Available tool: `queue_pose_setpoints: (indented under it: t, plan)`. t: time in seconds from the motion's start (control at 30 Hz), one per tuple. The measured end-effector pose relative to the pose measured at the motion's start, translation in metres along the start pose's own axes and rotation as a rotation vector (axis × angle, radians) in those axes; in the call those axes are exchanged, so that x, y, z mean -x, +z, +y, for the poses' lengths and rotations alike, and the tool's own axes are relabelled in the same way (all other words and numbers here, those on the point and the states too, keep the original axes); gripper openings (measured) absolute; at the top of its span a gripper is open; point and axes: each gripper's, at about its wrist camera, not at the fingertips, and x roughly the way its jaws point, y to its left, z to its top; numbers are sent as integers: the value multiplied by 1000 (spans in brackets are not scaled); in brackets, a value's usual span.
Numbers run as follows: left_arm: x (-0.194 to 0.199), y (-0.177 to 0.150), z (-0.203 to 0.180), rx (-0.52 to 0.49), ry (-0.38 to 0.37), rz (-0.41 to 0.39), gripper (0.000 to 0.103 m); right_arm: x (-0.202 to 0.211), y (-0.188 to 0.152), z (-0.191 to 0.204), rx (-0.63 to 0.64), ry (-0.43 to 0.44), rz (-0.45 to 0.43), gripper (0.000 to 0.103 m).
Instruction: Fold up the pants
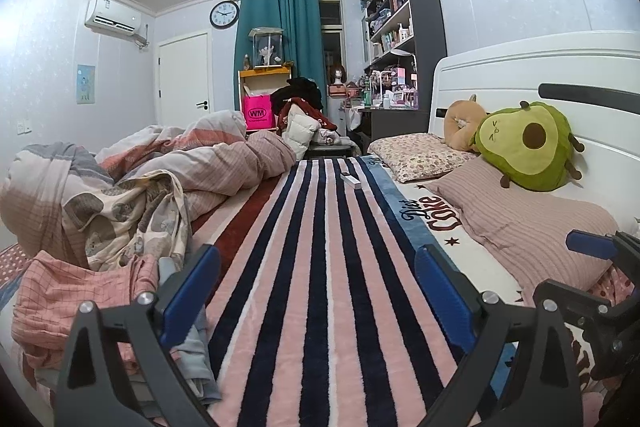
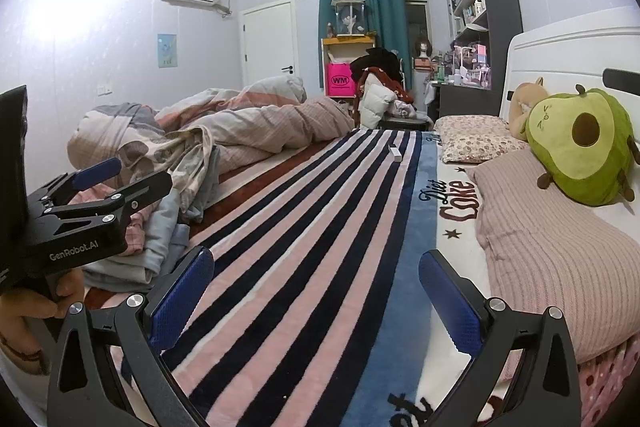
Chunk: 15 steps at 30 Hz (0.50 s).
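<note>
- Left hand-held gripper (image 1: 316,291): fingers spread wide apart, nothing between them; it hovers over the striped blanket (image 1: 320,267). Its left blue pad (image 1: 188,299) stands just beside the heap of clothes.
- Right hand-held gripper (image 2: 316,295): fingers likewise spread apart and empty, over the same blanket.
- A hand (image 2: 36,307) grips the left tool's handle, seen in the right wrist view.
- Pants: cannot tell which piece they are; a heap of clothes (image 1: 60,299), pink checked cloth with pale blue cloth (image 2: 160,235) beside it, lies at the blanket's left edge.
- Rumpled quilt (image 1: 180,163): behind the heap, on the bed's left side.
- Small white box (image 1: 352,181): far along the stripes.
- Pillows (image 1: 520,219) and avocado cushion (image 1: 528,143): right, against the headboard.
</note>
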Motion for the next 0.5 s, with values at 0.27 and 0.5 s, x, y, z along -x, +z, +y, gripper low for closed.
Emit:
queue_pose_setpoints:
  t: [0.27, 0.5]
  plan:
    - [1, 0, -2, 2, -4, 1, 97, 0, 0, -1, 1, 1, 0, 102]
    - [1, 0, -4, 1, -10, 4, 97, 0, 0, -3, 0, 2, 2, 102]
